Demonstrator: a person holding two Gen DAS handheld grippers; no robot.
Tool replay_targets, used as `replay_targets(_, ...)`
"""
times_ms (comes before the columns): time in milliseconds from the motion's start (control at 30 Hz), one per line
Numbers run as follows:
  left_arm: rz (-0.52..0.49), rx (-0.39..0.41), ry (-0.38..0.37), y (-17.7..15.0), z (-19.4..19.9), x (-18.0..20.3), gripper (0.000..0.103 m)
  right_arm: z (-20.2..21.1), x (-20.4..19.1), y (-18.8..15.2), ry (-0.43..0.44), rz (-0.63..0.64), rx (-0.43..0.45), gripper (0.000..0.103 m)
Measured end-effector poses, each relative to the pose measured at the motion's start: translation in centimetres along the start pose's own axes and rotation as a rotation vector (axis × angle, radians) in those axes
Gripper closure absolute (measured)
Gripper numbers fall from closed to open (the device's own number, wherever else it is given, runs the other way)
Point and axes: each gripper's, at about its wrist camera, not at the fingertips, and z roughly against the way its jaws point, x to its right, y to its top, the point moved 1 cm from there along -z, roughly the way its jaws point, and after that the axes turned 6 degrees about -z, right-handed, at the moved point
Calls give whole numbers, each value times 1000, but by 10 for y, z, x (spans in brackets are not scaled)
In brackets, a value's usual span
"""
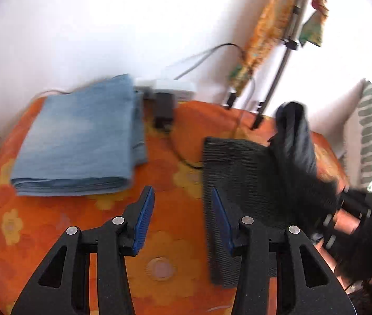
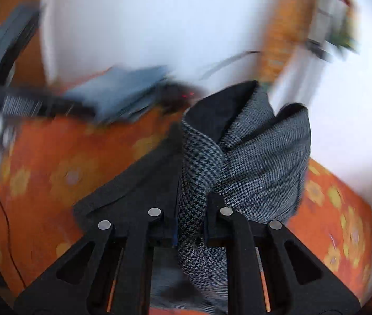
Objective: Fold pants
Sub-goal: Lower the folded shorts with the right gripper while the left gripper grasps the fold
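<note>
Grey houndstooth pants (image 1: pixel 241 183) lie on the orange flowered cloth (image 1: pixel 54 223), and their right part is pulled up in a dark fold (image 1: pixel 296 141). My left gripper (image 1: pixel 181 191) hovers open above the cloth at the pants' left edge, with nothing between its blue pads (image 1: pixel 144 220). In the right wrist view my right gripper (image 2: pixel 192 202) is shut on a bunched handful of the pants (image 2: pixel 259 162), lifted clear of the cloth. That view is badly blurred. The right gripper shows as a dark blur (image 1: pixel 348 210) at the right edge of the left wrist view.
A folded stack of blue jeans (image 1: pixel 81 136) sits at the back left of the cloth. Behind it are a black power adapter (image 1: pixel 163 110), a white power strip (image 1: pixel 170 85) and cables. Tripod legs (image 1: pixel 272 89) stand at the back, with a striped pillow (image 1: pixel 369 136) at right.
</note>
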Motion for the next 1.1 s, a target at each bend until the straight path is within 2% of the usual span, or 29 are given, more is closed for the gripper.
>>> replay_targets(133,3,-1,6,-8,6,-12,59,-29,-41,-14,-4,103,-60,91)
replay_targets(300,-21,3,-4,-6,8,-7,59,-35,-55,-26,-18,155,-63,91)
replay_targets(400,-41,-7,-11,-5,0,0,59,-33,-56,-24,4,156,-53,89)
replay_targets(500,-55,-18,-23,-4,-5,8,59,-19,-52,-25,110,135,-46,75)
replay_targets(533,-59,-17,-27,-3,-6,11,59,-10,-50,-26,149,121,-37,68)
replay_targets(567,-66,-15,-34,-2,-7,14,59,-1,-45,-27,181,98,-28,65)
replay_targets(667,-89,-19,-69,7,-17,27,59,30,-16,-31,247,-25,-12,65)
replay_targets(733,-100,-27,-99,15,-28,39,59,46,13,-38,218,-122,1,60)
replay_targets(867,-103,-40,-136,37,-60,56,59,56,67,-58,131,-314,-7,60)
replay_targets(933,-105,-51,-149,46,-77,62,48,51,79,-65,132,-352,-30,60)
replay_targets(1100,-76,-99,-144,57,-115,69,46,36,84,-79,143,-373,-57,60)
